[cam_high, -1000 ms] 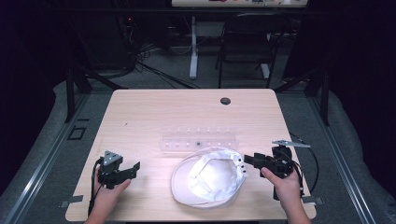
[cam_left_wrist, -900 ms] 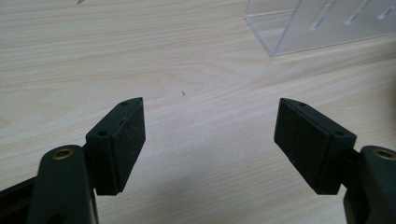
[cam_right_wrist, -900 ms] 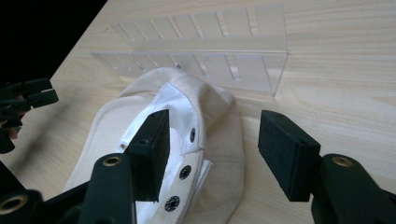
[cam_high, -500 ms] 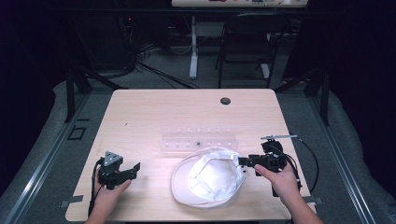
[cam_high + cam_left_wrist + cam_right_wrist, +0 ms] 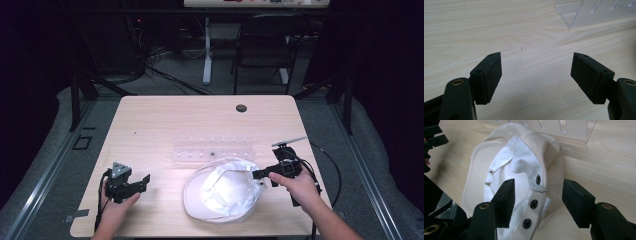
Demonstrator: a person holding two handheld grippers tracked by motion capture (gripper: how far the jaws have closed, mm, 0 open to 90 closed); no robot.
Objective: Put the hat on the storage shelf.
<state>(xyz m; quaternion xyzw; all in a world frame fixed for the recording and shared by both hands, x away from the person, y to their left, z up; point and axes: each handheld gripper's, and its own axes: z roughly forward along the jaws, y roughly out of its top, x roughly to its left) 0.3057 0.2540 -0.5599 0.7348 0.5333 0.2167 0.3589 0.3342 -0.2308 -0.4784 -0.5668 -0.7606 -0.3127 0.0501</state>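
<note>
As we bring the right gripper [image 5: 258,174] in from beside the upturned white cloth cap [image 5: 222,191] mid-table, its spread jaws now straddle the cap's snap-buttoned band [image 5: 539,185]; our left gripper [image 5: 142,182] stays spread.

One white cap [image 5: 222,192] at six o'clock on one wooden table [image 5: 165,125]; one clear rack [image 5: 212,149] at centre; two grippers, left [image 5: 142,181] at seven, right [image 5: 259,174] at four.
</note>
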